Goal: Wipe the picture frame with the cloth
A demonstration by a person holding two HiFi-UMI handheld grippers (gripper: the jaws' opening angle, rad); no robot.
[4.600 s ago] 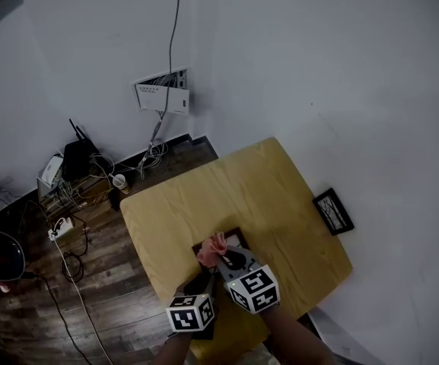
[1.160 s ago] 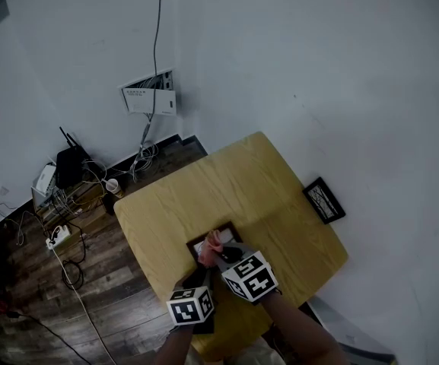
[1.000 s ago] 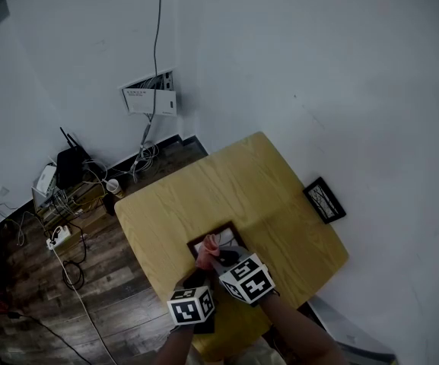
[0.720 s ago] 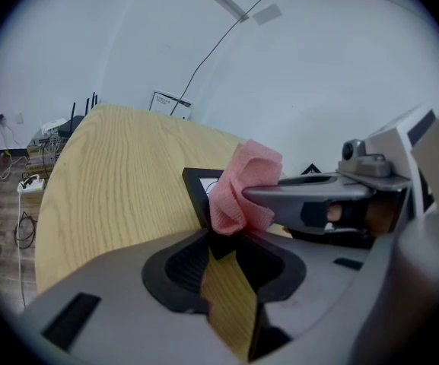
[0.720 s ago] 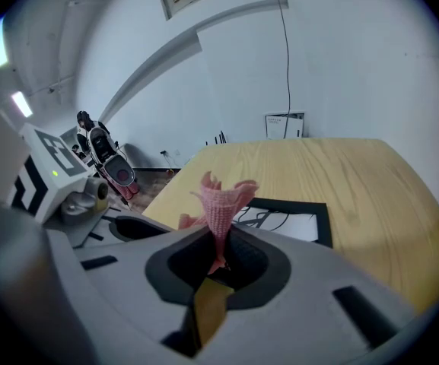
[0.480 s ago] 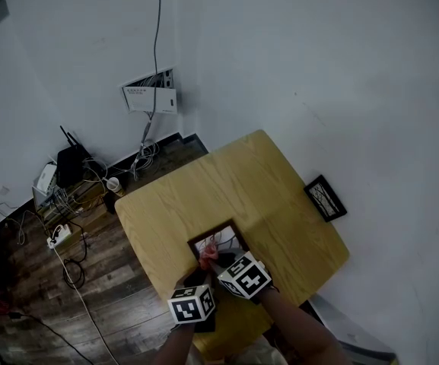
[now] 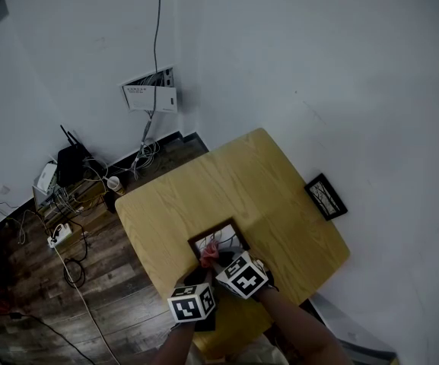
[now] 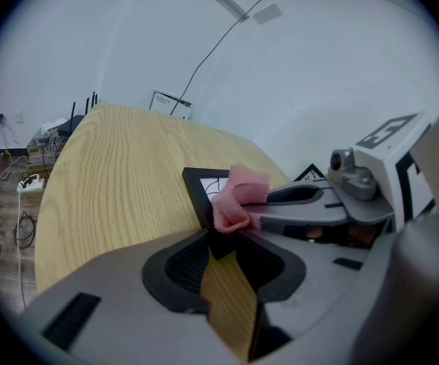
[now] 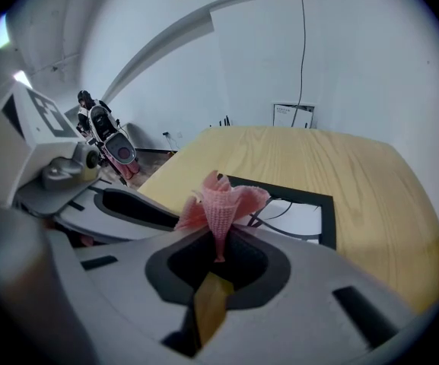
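Note:
A black picture frame (image 7: 221, 236) with a white print lies flat on the wooden table (image 7: 242, 181) near its front edge. My left gripper (image 7: 202, 274) is shut on the frame's near corner (image 8: 217, 243), which sits between its jaws. My right gripper (image 7: 213, 257) is shut on a bunched pink cloth (image 9: 223, 198). The cloth (image 7: 208, 252) rests over the frame's near left part. The left gripper view shows the cloth (image 8: 238, 196) just past the held corner, with the right gripper's fingers (image 8: 299, 196) behind it. The frame's glass (image 9: 299, 219) lies beyond the cloth.
A second small black frame (image 7: 326, 196) lies on the floor by the wall, right of the table. On the floor to the left are a router (image 7: 71, 164), a power strip (image 7: 58, 235) and cables. A white panel (image 7: 151, 96) hangs on the wall.
Over the last second my right gripper has drawn the cloth toward me along the frame, baring more of the white print. The left gripper has stayed on the corner.

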